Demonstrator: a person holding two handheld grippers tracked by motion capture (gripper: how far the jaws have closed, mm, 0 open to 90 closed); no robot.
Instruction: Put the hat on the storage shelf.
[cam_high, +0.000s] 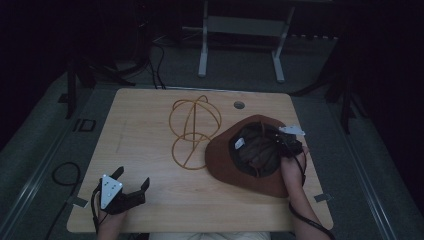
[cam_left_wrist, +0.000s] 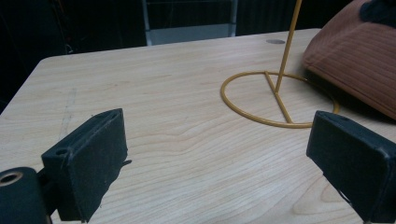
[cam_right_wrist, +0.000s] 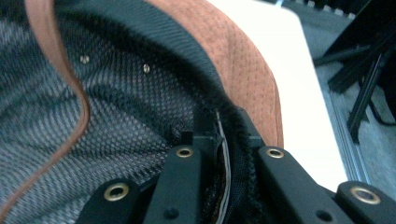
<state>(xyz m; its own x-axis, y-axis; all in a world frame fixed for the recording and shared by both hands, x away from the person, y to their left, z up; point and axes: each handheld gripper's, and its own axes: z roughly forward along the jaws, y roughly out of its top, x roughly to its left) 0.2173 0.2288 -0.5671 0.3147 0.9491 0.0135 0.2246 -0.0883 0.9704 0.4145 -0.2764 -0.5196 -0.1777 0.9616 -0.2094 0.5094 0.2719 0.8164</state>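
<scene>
I have the right gripper pinched on the inner band of the brown hat, which lies upside down on the table beside the wire stand. My left gripper rests wide near the front edge.

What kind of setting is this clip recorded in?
Probably a lab or recording room, not a home: a bare wooden table on grey carpet, dark stands and cables around it, and a white metal frame behind. A person works there with a hat.
</scene>
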